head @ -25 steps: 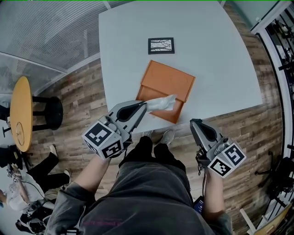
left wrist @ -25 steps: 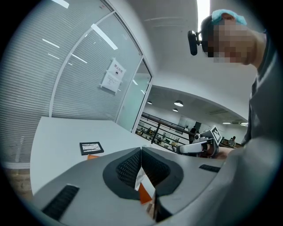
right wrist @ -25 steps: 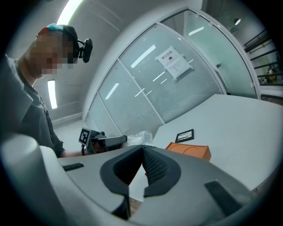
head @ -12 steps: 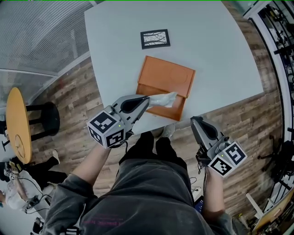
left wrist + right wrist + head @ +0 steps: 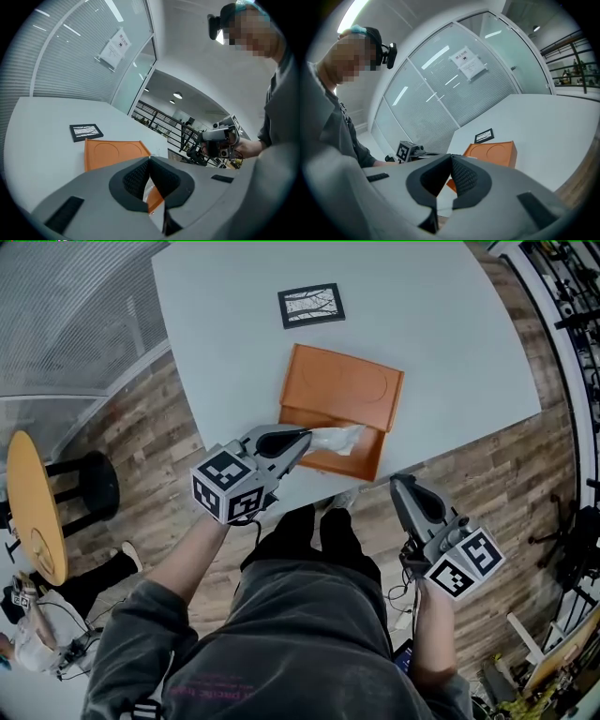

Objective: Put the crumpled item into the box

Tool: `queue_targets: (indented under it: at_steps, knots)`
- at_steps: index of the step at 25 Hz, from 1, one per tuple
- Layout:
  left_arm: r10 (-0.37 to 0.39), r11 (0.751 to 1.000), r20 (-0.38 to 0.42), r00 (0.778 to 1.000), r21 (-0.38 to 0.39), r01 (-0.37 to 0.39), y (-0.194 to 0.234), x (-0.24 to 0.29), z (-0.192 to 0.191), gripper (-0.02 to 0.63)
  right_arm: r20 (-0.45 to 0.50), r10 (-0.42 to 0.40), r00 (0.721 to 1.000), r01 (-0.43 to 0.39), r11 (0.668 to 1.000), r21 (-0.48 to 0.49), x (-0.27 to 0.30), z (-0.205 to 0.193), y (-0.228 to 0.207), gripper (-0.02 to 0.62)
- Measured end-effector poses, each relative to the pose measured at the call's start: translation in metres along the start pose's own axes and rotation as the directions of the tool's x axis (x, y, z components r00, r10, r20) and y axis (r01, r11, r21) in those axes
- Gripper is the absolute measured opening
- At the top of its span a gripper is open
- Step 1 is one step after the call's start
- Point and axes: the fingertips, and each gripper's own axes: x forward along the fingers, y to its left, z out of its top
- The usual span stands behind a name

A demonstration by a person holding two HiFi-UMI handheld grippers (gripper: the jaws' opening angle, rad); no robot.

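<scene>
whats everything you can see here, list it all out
pale grey table: 1, grey, centre
open orange box: 1, orange, near table edge
crumpled clear plastic item: 1, whitish, over the box, held
black-framed picture card: 1, black, beyond the box
round yellow side table: 1, yellow, far left
black stool: 1, black, beside it
wood-plank floor: brown, all round
left gripper: 1, grey, shut on the plastic item
right gripper: 1, grey, shut, empty, off the table

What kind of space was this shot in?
Probably an office or lab: glass partition walls with blinds, a posted notice on the glass, wood-look floor, a white table.
</scene>
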Motion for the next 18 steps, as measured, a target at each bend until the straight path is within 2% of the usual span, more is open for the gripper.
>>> queue_targets:
  at_steps: [18]
  knots:
    - [-0.031, 0.999, -0.188, 0.982, 0.032, 0.038, 0.018, 0.042, -0.043, 0.015, -0.034, -0.010, 0.999, 0.012, 0.999, 0.050, 0.018, -0.010, -0.017, 0.002]
